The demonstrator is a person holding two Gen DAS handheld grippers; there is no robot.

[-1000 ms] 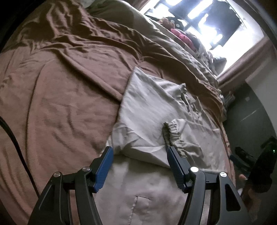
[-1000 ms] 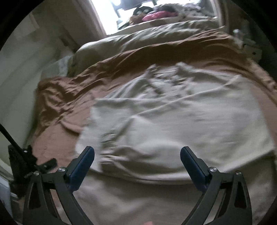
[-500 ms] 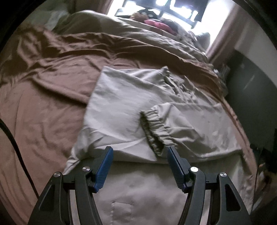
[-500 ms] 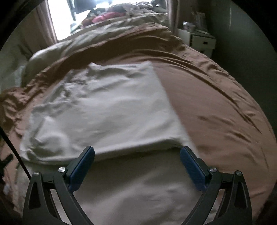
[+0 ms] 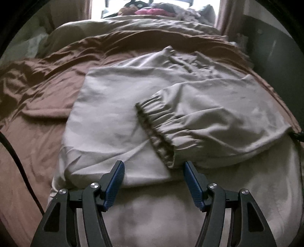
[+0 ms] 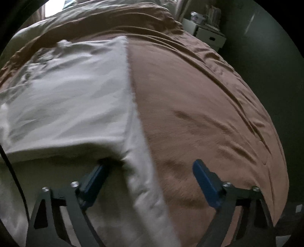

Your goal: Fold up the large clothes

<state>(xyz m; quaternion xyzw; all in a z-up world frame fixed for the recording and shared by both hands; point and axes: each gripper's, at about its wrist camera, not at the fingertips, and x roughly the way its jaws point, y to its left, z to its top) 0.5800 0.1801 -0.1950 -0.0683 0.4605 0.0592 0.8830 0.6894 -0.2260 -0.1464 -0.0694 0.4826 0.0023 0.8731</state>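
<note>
A large pale beige garment (image 5: 117, 114) lies partly folded on the brown bedspread (image 5: 38, 91). One sleeve with a gathered elastic cuff (image 5: 155, 133) is folded across it. My left gripper (image 5: 153, 169) hovers open just before the near folded edge, the cuff's end between its blue pads (image 5: 115, 180) but not pressed. In the right wrist view the garment's right edge (image 6: 133, 117) runs down the middle. My right gripper (image 6: 150, 167) straddles that edge and its jaws are closing, the left fingertip under the folded layer's corner, the pads apart from the cloth.
Beyond the garment, a beige duvet (image 5: 133, 24) and pink and dark items (image 5: 150, 11) pile up by the bright window. A black cable (image 5: 17, 155) crosses the bed at left. A white box (image 6: 207, 32) stands by the dark wall (image 6: 266, 47) right of the bed.
Both grippers came down closer to the garment's near fold. The left view rolled level and centred on the cuff. The right swung over to the garment's right edge and its jaws narrowed.
</note>
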